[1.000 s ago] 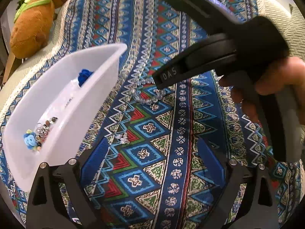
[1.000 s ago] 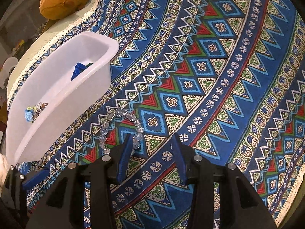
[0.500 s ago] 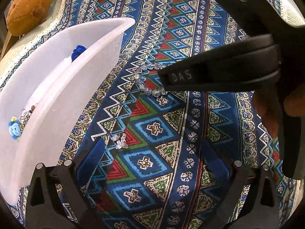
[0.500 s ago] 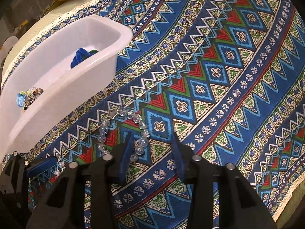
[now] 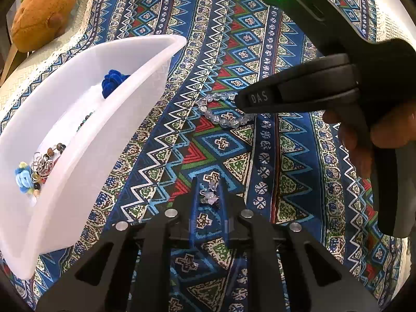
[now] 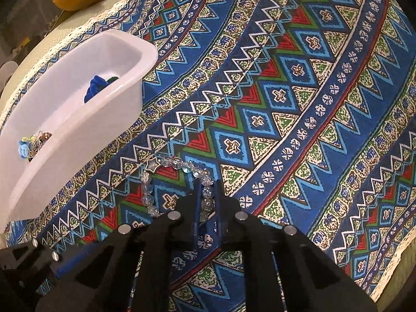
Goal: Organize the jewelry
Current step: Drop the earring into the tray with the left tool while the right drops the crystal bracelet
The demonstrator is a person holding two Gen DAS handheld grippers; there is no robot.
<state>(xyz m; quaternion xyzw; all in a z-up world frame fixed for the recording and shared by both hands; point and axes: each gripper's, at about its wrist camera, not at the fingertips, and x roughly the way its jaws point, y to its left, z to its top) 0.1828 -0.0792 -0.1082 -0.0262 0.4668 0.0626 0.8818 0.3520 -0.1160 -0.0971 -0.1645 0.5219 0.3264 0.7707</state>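
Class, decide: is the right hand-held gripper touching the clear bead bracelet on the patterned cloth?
Touching. The right wrist view shows the right hand-held gripper, whose jaws have just been closing, pinching the clear bead bracelet between its blue pads.

A patterned cloth (image 5: 234, 140) in blue, red, green and cream covers the surface, with bands of zigzags, diamonds and triangles curving across it. Beyond its lace-like cream edge (image 6: 114, 13) lies a plain pale cover (image 5: 39, 59). An orange-brown plush toy (image 5: 44, 13) with a green strap rests at the far left corner. The space past that corner is dim and blurred. Light is warm and bright overhead.
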